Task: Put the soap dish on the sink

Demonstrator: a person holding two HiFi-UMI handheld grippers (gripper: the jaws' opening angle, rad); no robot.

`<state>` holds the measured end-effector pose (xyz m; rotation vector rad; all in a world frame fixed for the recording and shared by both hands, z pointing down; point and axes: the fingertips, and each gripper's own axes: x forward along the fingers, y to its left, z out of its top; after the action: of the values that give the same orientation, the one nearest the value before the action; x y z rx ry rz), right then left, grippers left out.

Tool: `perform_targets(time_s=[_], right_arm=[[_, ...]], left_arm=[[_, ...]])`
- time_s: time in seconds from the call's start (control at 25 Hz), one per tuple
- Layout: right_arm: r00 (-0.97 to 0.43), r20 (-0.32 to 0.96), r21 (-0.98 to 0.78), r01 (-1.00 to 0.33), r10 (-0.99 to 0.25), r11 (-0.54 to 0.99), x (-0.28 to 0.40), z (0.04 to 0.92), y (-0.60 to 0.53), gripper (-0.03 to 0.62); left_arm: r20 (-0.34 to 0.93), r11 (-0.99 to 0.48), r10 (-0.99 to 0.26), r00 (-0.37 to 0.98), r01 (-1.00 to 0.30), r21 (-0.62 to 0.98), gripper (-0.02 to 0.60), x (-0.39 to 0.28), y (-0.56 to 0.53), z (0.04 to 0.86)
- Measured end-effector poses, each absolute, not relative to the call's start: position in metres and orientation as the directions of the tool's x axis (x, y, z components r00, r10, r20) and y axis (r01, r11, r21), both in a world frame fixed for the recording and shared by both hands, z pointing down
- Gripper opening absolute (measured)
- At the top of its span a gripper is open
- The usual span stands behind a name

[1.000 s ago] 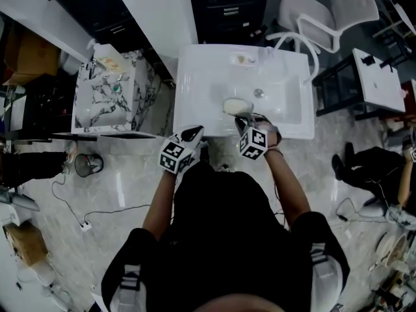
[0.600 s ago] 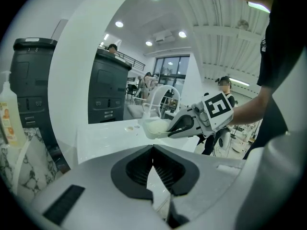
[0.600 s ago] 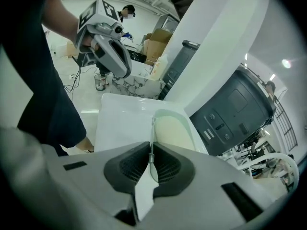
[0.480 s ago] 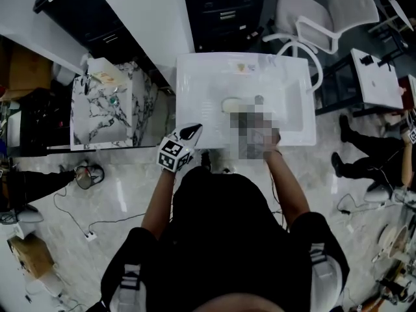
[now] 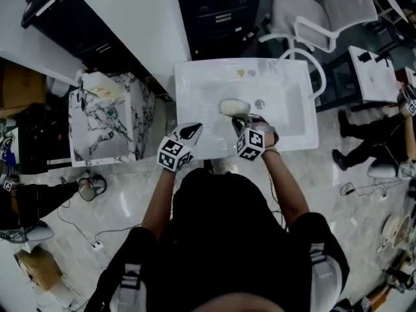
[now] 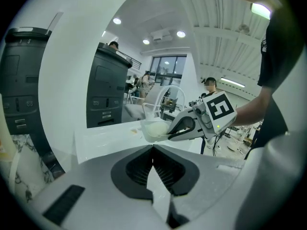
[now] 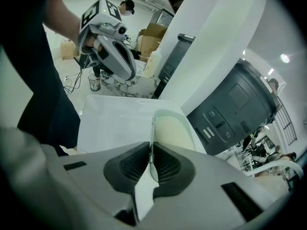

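Observation:
The soap dish (image 5: 234, 107) is a pale shallow tray with a cream bar of soap in it, held over the basin of the white sink (image 5: 195, 83), left of the drain. My right gripper (image 5: 242, 119) is shut on the dish's near rim; in the right gripper view the thin rim (image 7: 152, 128) runs between the closed jaws (image 7: 152, 145). My left gripper (image 5: 192, 132) hovers at the sink's front left edge, shut with nothing in it (image 6: 153, 150). The left gripper view shows the dish (image 6: 154, 128) raised above the sink top.
A marble-patterned cabinet (image 5: 107, 119) with bottles on top stands left of the sink. Small items lie on the sink's back ledge (image 5: 242, 72). A white chair (image 5: 318, 12) and a dark cabinet (image 5: 221, 12) are behind. Cables cross the floor at left.
The right gripper stays shut on the soap dish over the basin with little movement. The left gripper has stayed put. The head view has shifted slightly.

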<state>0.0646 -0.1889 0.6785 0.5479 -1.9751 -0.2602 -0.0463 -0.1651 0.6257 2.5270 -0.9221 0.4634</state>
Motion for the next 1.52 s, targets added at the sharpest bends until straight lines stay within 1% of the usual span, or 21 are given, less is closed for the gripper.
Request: perform_targets(time_s=[0.52, 0.92, 1.28, 1.52], right_arm=[[-0.337, 0.806, 0.403, -0.29, -0.487, 0.868, 0.038, 0.689, -0.222, 0.015], [-0.325, 0.814, 0.406, -0.276, -0.482, 0.871, 0.013, 0.697, -0.242, 0.015], [-0.321, 0.821, 0.404, -0.256, -0.472, 0.878, 0.004, 0.698, -0.251, 0.015], [-0.326, 0.831, 0.399, -0.217, -0.452, 0.891, 0.005, 0.702, -0.26, 0.015]], left_arm=[[0.439, -0.729, -0.483, 0.757, -0.626, 0.277, 0.0, -0.072, -0.205, 0.637], [0.439, -0.738, -0.47, 0.766, -0.614, 0.28, 0.0, -0.099, -0.226, 0.645], [0.442, -0.745, -0.453, 0.774, -0.601, 0.288, 0.0, -0.104, -0.232, 0.647], [0.439, -0.724, -0.479, 0.761, -0.625, 0.294, 0.0, -0.105, -0.241, 0.648]])
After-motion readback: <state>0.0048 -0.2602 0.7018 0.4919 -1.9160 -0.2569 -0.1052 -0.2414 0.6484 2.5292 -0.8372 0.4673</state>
